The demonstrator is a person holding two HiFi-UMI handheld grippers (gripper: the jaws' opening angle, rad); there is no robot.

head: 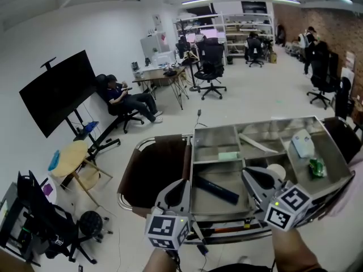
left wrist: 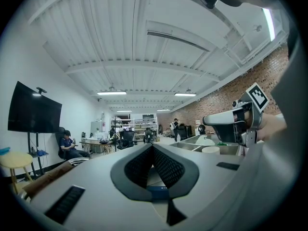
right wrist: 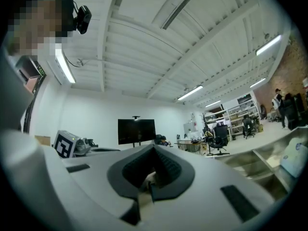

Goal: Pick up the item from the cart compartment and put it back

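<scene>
Dark-blue tube (head: 218,190), long, round and smooth-skinned, is the item we take for the task. It lies slantwise on the floor of the lower-left compartment of the grey metal cart (head: 266,122), at the lower centre of the head view, touching nothing else that we can see.

We judge the dark-blue tube stiff and fairly light. Its round, slick side could roll or slide out of a loose pinch, so we would take it across its middle, jaws square to its length, where it balances. A hold near either end would likely let it tip.

In the other compartments sit a pale green block (head: 228,156) above it, a white roll (head: 277,170) to its right, and farther right a white pouch (head: 302,145) and a green crumpled wrapper (head: 316,167). We cannot be sure which of these the task means; the tube is nearest our tools.

The left gripper (left wrist: 153,147) has its jaws closed together with nothing between the pads, and the right gripper (right wrist: 155,148) is likewise fully closed and empty. Both sit at the bottom of the head view, above the cart's near edge, pointing out across the room and apart from the tube.
</scene>
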